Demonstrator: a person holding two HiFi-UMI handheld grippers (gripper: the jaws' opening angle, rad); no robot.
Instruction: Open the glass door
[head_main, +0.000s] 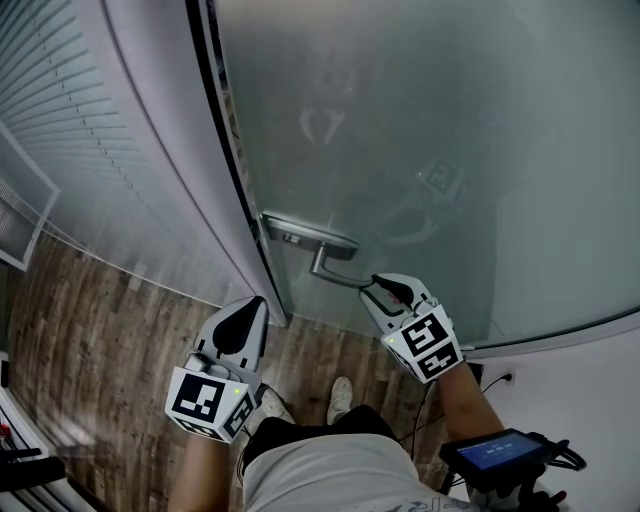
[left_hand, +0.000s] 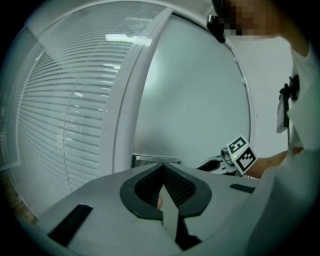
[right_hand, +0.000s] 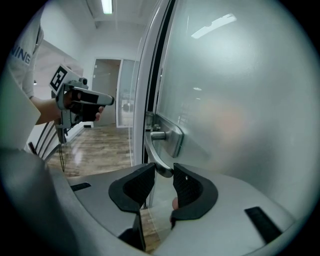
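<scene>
Being held between the pads of the right gripper (right_hand: 162, 173) is the free end of the lever handle (right_hand: 151, 156), which is mounted near the hinge-free edge of the frosted glass door (head_main: 420, 120); the jaws are being kept closed on the lever as far as can be judged. The left gripper (head_main: 255, 305) is being carried clenched and empty, low beside the white door frame (head_main: 170, 140) and well apart from the handle. Since only the tip of the lever is being gripped, a slip off its end is being risked once it is pressed down, and a pull made before the latch is freed would probably be resisted. The lever lying between the pads is being shown only by the right gripper view, while the head view is giving just the meeting of gripper and lever end; the pressed-together left pads are being shown by the left gripper view alone
</scene>
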